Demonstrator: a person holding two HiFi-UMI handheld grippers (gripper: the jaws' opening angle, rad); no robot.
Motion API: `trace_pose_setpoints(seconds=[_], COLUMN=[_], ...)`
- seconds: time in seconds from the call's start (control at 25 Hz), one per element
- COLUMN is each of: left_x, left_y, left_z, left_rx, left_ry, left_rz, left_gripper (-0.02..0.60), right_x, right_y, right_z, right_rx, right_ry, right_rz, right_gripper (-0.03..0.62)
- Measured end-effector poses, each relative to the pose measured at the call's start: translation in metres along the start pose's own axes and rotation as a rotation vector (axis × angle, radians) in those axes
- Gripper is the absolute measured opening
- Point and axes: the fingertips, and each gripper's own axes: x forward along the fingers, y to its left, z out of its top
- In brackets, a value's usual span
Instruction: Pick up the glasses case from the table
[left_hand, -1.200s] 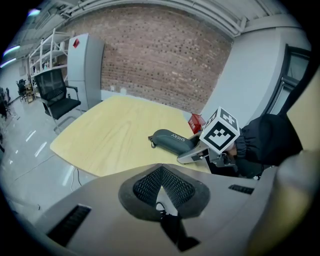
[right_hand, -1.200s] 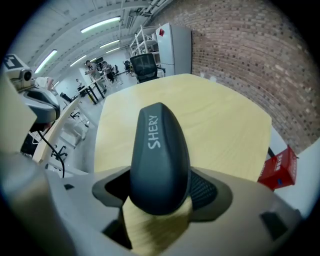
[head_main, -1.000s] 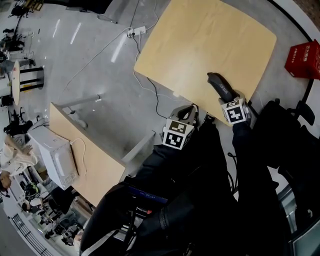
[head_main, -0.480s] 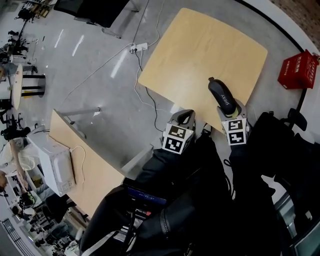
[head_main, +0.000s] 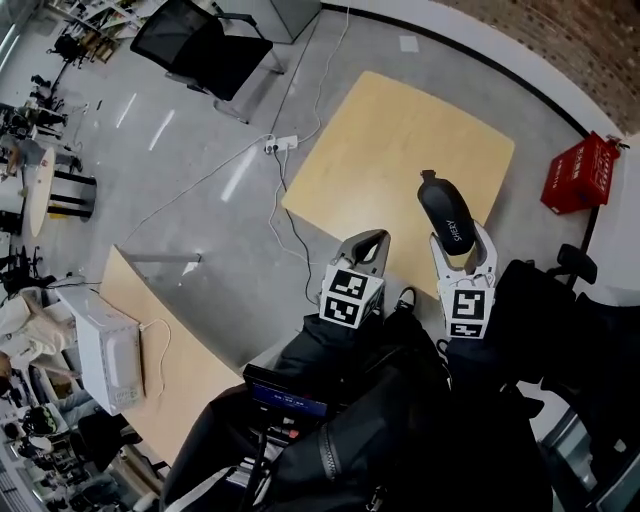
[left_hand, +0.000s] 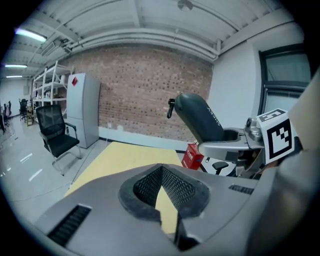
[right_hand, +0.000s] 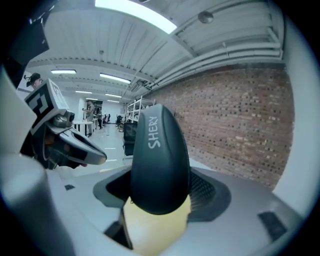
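Head view: right hand-held gripper (head_main: 462, 238) clamped on near end of dark glasses case (head_main: 446, 205); case juts forward over near edge of tan table (head_main: 380, 140); left gripper view shows case held tilted, clear of tabletop; left hand-held gripper (head_main: 366, 244) jaws together, nothing between; red box (head_main: 578, 172) on floor beyond table.

Bright, even indoor light.
Ceiling strips (right_hand: 135, 12) glare off your floor (head_main: 240, 178) and sheen the glasses case (right_hand: 160, 165); your gripper views bow and blacken at the edges.
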Motion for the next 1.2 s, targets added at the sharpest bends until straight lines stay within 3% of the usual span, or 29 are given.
trace_pose_setpoints(seconds=[0.68, 1.2], left_x=[-0.054, -0.066], left_y=[-0.025, -0.035], left_z=[0.151, 0.207], left_rx=[0.143, 0.216], left_ry=[-0.35, -0.484], left_rz=[0.004, 0.014], left_gripper=[0.0, 0.0], right_x=[-0.074, -0.09], right_y=[-0.037, -0.052], right_z=[0.133, 0.182], right_rx=[-0.015, -0.02], right_ry=[-0.306, -0.449], right_rz=[-0.151, -0.181], right_gripper=[0.333, 0.333])
